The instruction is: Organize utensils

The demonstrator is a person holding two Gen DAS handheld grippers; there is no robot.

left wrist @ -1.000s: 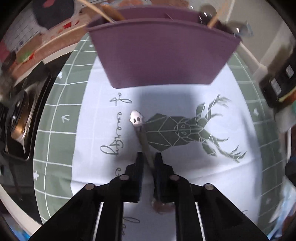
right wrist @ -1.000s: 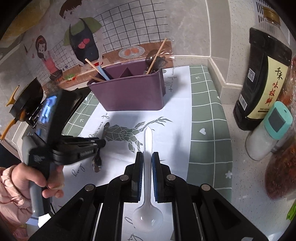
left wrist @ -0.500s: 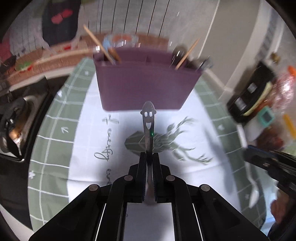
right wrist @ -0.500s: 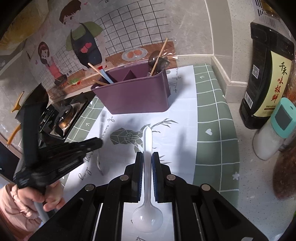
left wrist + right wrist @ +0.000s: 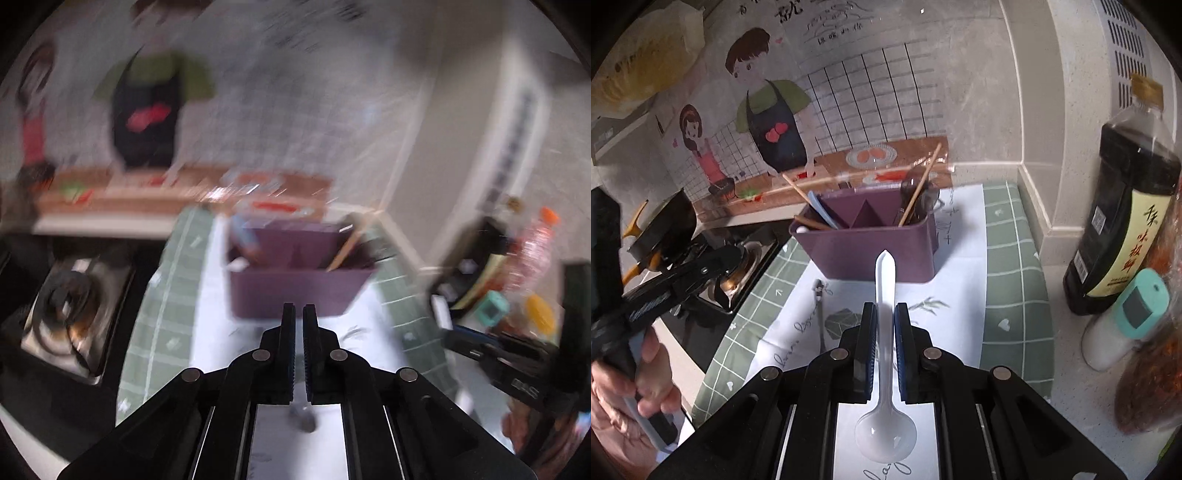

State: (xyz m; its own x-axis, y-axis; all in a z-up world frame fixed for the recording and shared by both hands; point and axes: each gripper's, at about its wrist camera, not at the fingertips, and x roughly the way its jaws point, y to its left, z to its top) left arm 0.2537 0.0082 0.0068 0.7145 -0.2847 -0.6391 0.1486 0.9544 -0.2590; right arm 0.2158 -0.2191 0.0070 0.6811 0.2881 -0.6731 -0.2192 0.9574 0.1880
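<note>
My right gripper (image 5: 885, 310) is shut on the handle of a white plastic spoon (image 5: 884, 277), bowl toward the camera, held above the mat in front of the purple utensil holder (image 5: 864, 254). The holder has chopsticks and spoons in it. In the blurred left wrist view my left gripper (image 5: 299, 310) is shut, with no handle showing past its tips, and it faces the holder (image 5: 295, 291) from higher up. A metal spoon (image 5: 820, 321) with a smiley handle end lies on the mat, apart from the left gripper (image 5: 735, 254), which a hand (image 5: 628, 387) holds.
A green checked mat (image 5: 1012, 258) with a white deer-print centre covers the counter. A dark sauce bottle (image 5: 1123, 229), a white shaker with a teal lid (image 5: 1123, 321) and a bag of red chillies (image 5: 1152, 369) stand at the right. A gas stove (image 5: 738, 266) and wok (image 5: 665, 225) are at the left.
My left gripper rose and swung up toward the holder. The metal spoon that stood between its jaws no longer shows there and lies on the mat. My right gripper lifted a little with the white spoon.
</note>
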